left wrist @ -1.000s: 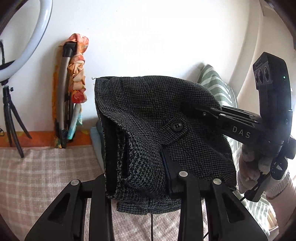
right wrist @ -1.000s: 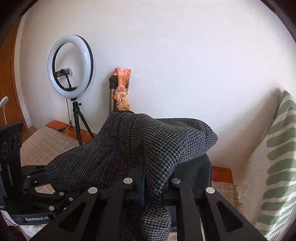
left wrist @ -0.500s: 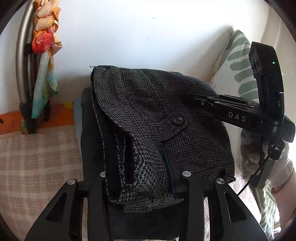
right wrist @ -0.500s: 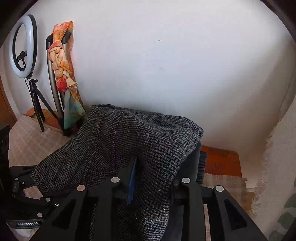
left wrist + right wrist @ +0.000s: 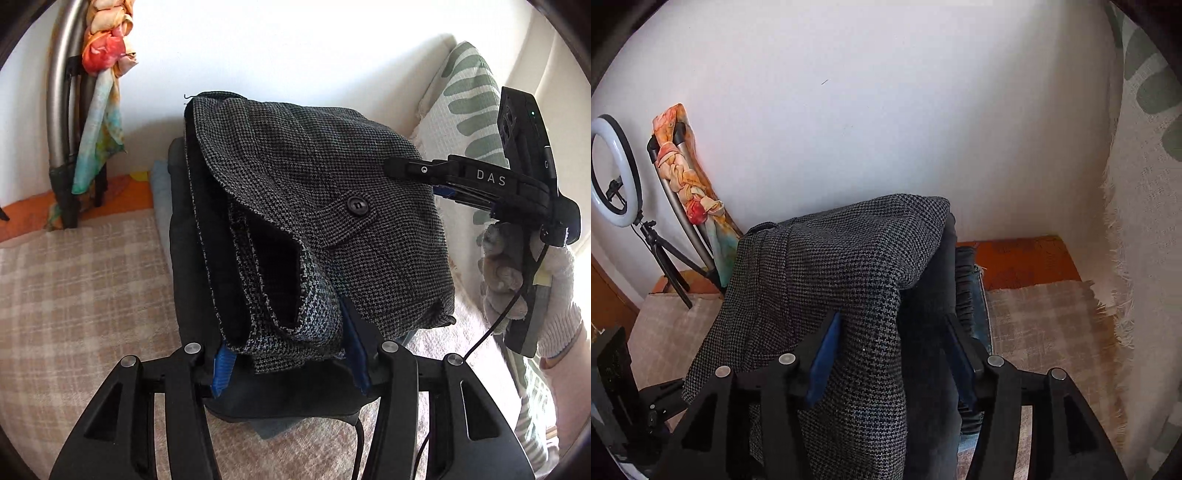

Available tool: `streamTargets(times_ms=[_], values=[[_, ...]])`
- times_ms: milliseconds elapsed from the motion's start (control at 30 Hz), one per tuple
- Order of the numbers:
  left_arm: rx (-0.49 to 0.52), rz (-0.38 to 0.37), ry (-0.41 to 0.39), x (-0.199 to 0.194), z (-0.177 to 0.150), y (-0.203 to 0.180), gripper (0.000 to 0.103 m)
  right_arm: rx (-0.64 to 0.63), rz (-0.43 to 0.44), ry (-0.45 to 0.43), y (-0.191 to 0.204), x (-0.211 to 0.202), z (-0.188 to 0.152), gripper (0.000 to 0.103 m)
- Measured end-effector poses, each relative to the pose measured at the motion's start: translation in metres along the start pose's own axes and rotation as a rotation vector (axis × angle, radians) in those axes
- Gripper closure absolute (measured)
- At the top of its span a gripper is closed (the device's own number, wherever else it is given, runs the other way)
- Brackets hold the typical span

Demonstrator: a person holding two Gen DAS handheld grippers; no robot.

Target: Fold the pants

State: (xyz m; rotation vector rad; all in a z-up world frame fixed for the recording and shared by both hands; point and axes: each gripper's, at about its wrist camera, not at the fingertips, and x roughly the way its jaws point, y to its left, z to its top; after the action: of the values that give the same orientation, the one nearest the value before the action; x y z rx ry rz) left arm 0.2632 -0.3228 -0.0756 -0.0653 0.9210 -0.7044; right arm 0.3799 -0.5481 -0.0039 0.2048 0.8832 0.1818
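Observation:
The folded grey houndstooth pants (image 5: 314, 221) rest on top of a stack of dark folded clothes (image 5: 192, 258). My left gripper (image 5: 291, 354) has its fingers spread wide, with the near end of the pants lying loosely between its blue pads. In the right wrist view the pants (image 5: 831, 295) lie between the open fingers of my right gripper (image 5: 890, 362). The right gripper also shows in the left wrist view (image 5: 443, 177), with its fingertip on the pants' right side.
The stack sits on a beige checked blanket (image 5: 74, 295) near the white wall. A chair frame with a colourful scarf (image 5: 99, 92) stands at the left. A green-patterned cushion (image 5: 465, 110) is at the right. A ring light on a tripod (image 5: 613, 173) stands farther left.
Both grippers lowered the folded pants onto the stack of clothes. Both sets of fingers opened and let go of the fabric.

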Motion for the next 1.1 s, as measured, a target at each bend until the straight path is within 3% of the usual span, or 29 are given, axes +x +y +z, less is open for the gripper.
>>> streamTargets(times_ms=[100,233,367,433,500,633,733,800,1033,1100], values=[[0.003,0.004,0.024,-0.002,0.000,0.006,0.053,0.048,0.070,0.001,-0.006,0.000,-0.002,0.045],[0.039,0.026,0.022,-0.004,-0.002,0.001,0.053,0.148,0.186,-0.036,-0.023,-0.001,0.020,0.040],[0.033,0.007,0.025,-0.004,-0.001,0.003,0.053,0.255,0.178,-0.002,-0.039,0.029,0.044,0.040],[0.021,-0.007,0.030,-0.007,-0.002,0.008,0.053,0.273,0.184,0.002,-0.039,0.043,0.049,0.069],[0.020,-0.011,0.033,-0.014,-0.005,0.013,0.053,0.187,0.119,-0.029,-0.025,0.045,0.053,0.082],[0.045,0.033,0.031,-0.038,-0.015,0.019,0.053,-0.048,-0.174,-0.051,0.008,0.053,0.056,0.088],[0.060,0.091,0.017,-0.052,-0.018,0.021,0.055,-0.090,-0.237,-0.031,0.010,0.058,0.053,0.084],[0.076,0.120,0.008,-0.057,-0.014,0.025,0.055,-0.057,-0.261,-0.048,0.010,0.048,0.052,0.067],[0.130,0.163,-0.052,-0.099,-0.021,0.002,0.054,-0.060,-0.272,-0.111,0.021,-0.013,0.028,0.061],[0.136,0.167,-0.072,-0.116,-0.027,-0.006,0.054,-0.065,-0.266,-0.120,0.028,-0.028,0.019,0.048]])
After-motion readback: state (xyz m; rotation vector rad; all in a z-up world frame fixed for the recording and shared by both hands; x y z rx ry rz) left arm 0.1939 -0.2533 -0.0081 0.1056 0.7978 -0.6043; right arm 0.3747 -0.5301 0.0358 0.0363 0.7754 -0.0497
